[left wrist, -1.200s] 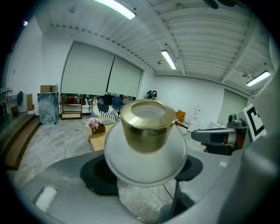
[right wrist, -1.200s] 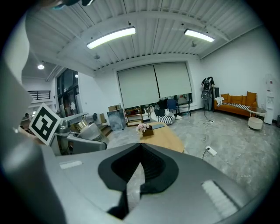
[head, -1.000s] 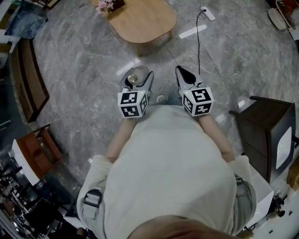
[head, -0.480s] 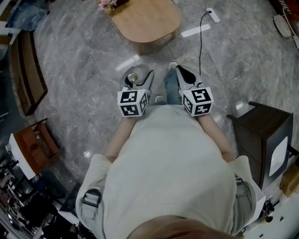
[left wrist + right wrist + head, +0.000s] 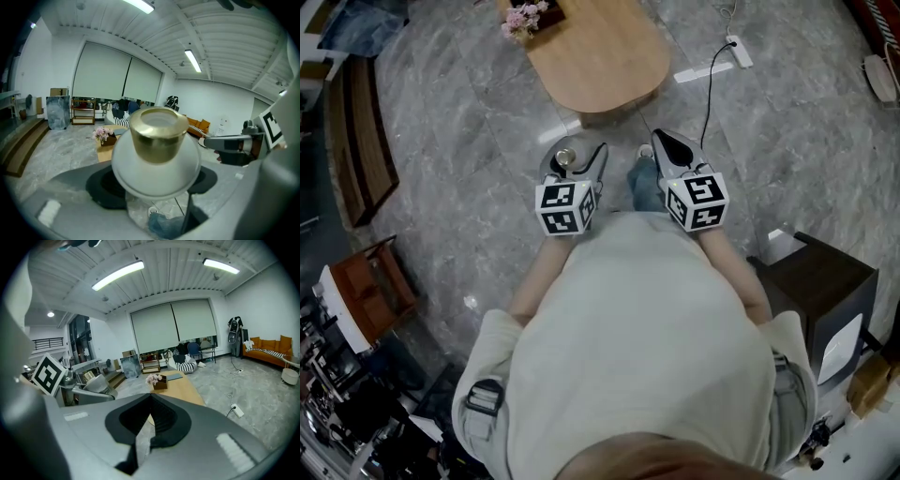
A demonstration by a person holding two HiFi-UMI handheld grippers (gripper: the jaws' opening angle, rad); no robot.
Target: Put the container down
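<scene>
- A person in a pale shirt (image 5: 647,347) stands on a grey marbled tile floor (image 5: 459,141), seen from above, holding one tool in each hand at waist height, side by side and a little apart.
- The left gripper (image 5: 575,156) has its jaws spread wide and clamped on a white rounded container with a gold cylindrical cap (image 5: 157,140); in the left gripper view the dark pads press against the white body on both sides, with the gold cap facing away from the tool.
- The container hangs in the air above the floor, resting on nothing but the jaws; below it in that view a blue-jeaned leg and the floor show through the gap.
- The right gripper (image 5: 151,404) has its jaws drawn together, ridged pads meeting with only a thin slit between them; nothing sits in them and they touch nothing.
- From the right gripper view, the left tool and its load (image 5: 89,380) show at the left edge.
- Ahead of both tools stands a light wooden oval table (image 5: 600,47), well apart from the container; a small brown box of pink flowers (image 5: 523,17) sits on its far end.
- A white power strip (image 5: 739,52) with a black cable lies on the floor to the right of the table; a dark brown cabinet (image 5: 816,291) stands at the person's right.
</scene>
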